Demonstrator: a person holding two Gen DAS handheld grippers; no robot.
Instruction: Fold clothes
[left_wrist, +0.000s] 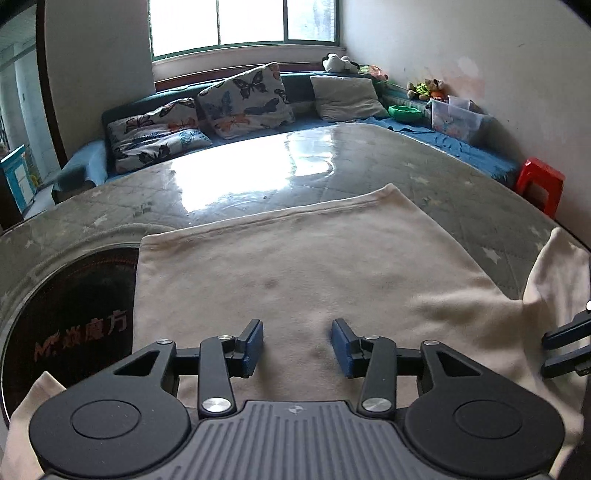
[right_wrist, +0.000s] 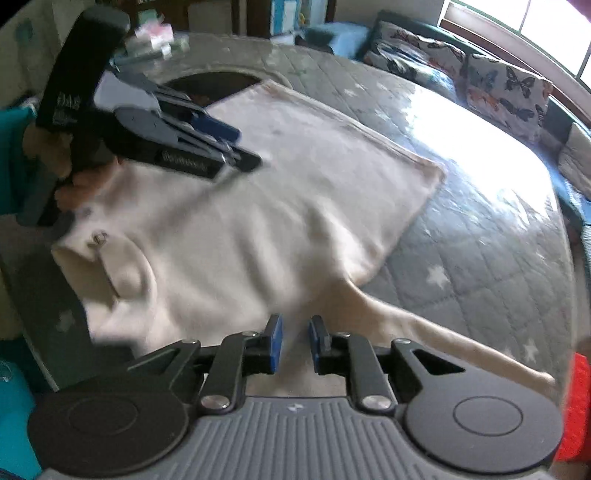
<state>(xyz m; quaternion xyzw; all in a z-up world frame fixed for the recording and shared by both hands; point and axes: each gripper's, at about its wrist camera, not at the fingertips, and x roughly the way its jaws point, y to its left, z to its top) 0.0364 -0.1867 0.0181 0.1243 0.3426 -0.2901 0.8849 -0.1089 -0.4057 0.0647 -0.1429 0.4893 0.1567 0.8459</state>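
Observation:
A cream long-sleeved garment (left_wrist: 295, 266) lies spread flat on the quilted grey table cover (left_wrist: 369, 166). My left gripper (left_wrist: 298, 345) hovers over its near part, open, with nothing between the blue pads. In the right wrist view the garment (right_wrist: 277, 206) shows its collar with a button (right_wrist: 98, 238) at the left, and one sleeve (right_wrist: 461, 347) trails off to the right. My right gripper (right_wrist: 295, 343) stands just above the cloth near the sleeve's root, jaws a little apart, open, pinching nothing. A hand holds the left gripper (right_wrist: 232, 144) over the garment's far side.
A dark round inset with lettering (left_wrist: 74, 314) sits in the table at the garment's left edge. Behind the table runs a blue sofa with butterfly cushions (left_wrist: 243, 99), a plastic box (left_wrist: 458, 118) and a green bowl (left_wrist: 404, 112). A red stool (left_wrist: 541, 184) stands at the right.

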